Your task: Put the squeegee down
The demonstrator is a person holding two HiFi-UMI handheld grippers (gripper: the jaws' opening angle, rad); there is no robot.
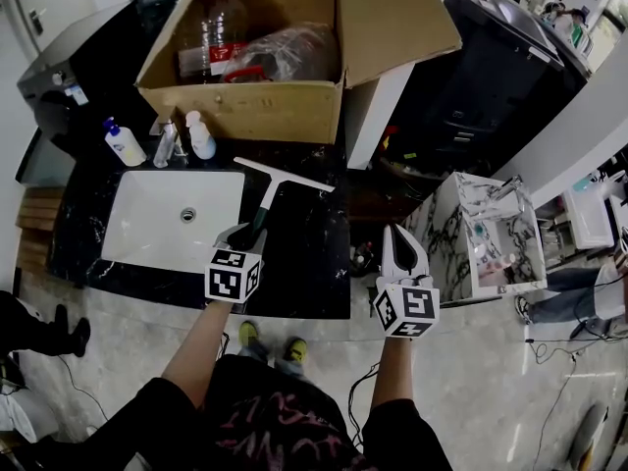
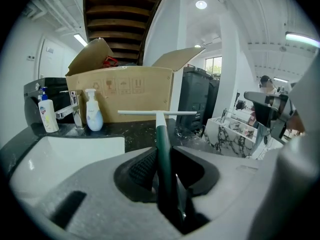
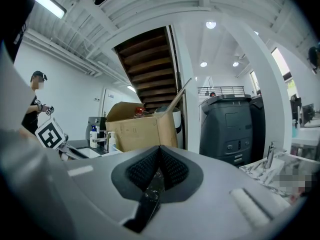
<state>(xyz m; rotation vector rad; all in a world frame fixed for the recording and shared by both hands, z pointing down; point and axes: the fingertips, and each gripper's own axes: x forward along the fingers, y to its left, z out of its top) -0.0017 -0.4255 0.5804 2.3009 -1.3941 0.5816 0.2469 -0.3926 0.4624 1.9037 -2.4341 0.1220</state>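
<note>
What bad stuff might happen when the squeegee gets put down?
The left gripper holds the squeegee by its handle over the dark counter. The blade's left end is close to the sink, so it may slip in if let go tilted. The cardboard box and a soap bottle stand just behind; a push forward might bump them.

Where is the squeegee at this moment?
Head view, left of centre: the squeegee is held by the left gripper over the countertop, just right of the white sink, blade toward the cardboard box.
</note>
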